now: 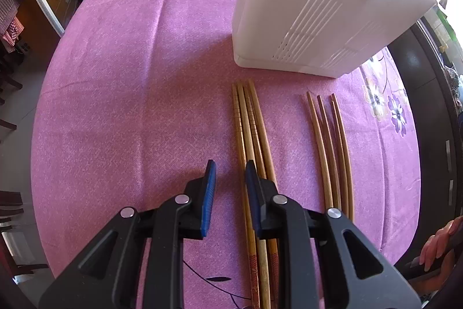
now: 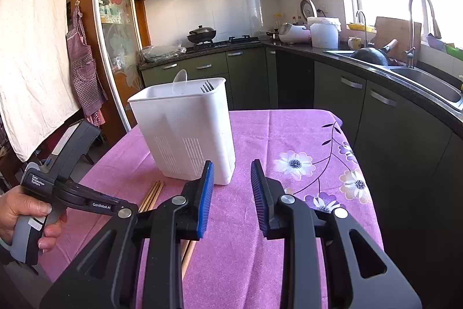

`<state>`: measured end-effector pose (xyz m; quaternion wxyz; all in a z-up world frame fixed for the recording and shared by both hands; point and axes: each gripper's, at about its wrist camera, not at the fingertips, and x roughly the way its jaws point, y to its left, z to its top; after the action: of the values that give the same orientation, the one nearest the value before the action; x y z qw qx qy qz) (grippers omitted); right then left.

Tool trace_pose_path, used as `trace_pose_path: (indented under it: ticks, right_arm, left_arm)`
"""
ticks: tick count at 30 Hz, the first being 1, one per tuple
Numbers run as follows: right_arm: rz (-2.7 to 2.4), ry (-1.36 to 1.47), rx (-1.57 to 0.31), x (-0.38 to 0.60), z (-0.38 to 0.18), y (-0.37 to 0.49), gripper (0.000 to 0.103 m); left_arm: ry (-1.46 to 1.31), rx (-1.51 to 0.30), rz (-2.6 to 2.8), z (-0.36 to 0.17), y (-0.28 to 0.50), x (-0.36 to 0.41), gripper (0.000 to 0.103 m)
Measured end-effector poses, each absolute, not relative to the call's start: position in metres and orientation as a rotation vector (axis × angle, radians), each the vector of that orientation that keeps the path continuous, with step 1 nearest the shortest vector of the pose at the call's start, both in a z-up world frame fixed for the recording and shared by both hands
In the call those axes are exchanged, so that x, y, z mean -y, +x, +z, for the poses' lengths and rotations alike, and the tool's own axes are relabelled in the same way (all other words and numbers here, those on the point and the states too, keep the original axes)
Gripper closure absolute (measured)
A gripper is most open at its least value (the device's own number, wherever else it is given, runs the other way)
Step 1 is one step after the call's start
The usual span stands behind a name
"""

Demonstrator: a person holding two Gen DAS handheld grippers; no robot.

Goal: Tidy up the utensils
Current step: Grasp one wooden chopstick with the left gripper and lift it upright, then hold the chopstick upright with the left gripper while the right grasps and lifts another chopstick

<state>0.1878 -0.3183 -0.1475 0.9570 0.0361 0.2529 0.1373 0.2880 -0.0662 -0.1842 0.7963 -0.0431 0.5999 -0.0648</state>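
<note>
The left claw [image 1: 230, 168] points steeply down at the table under a pink flowered cloth [image 1: 130, 77], its blue pads slightly spread with only cloth between them; its right pad lies over the edge of a bundle of thicker light-brown wooden chopsticks [image 1: 249, 120], pinching nothing. Just right of that bundle, apart from it, lies a set of thinner darker wooden chopsticks [image 1: 330, 141]. Beyond both stands a white slotted plastic utensil holder [image 2: 185, 132], with a clear spoon [image 2: 180, 83] and dark fork tines [image 2: 207, 86] showing above its rim. The right claw [image 2: 231, 170] hovers near the holder, pads spread and empty.
</note>
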Motion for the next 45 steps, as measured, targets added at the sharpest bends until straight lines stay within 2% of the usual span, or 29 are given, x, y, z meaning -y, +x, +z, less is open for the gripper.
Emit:
trace_pose_path:
  ticks: [11,14,20,30,31,33,42,44,45]
  right_arm:
    - [0.29,0.081,-0.532,0.32,-0.145,0.19,0.076]
    - [0.294,0.074,-0.541,0.319,-0.145,0.19,0.071]
    - [0.291,0.063,-0.562,0.318,-0.147,0.191,0.071]
    - [0.295,0.034,-0.594,0.309,-0.148,0.189,0.071]
    - [0.298,0.026,-0.603,0.307,-0.148,0.19,0.067]
    - [0.312,0.015,-0.639,0.303,-0.151,0.193,0.064]
    - [0.351,-0.024,-0.893,0.284,-0.18,0.229,0.064]
    - [0.361,-0.017,-0.95,0.281,-0.19,0.238,0.064]
    - [0.371,-0.012,-0.98,0.279,-0.194,0.243,0.067]
  left_arm:
    - [-0.032,-1.32,-0.113,-0.187,0.298,0.084,0.089]
    - [-0.018,-1.326,-0.121,-0.188,0.299,0.091,0.095]
    - [-0.031,-1.328,-0.125,-0.187,0.301,0.089,0.096]
    - [-0.067,-1.175,-0.14,-0.133,0.278,0.065,0.096]
    - [-0.065,-1.154,-0.141,-0.126,0.274,0.063,0.096]
    - [-0.063,-1.114,-0.146,-0.112,0.265,0.06,0.096]
    - [-0.051,-0.973,-0.178,-0.067,0.219,0.042,0.096]
    - [-0.045,-0.949,-0.182,-0.061,0.211,0.042,0.096]
    - [-0.039,-0.939,-0.183,-0.059,0.208,0.042,0.096]
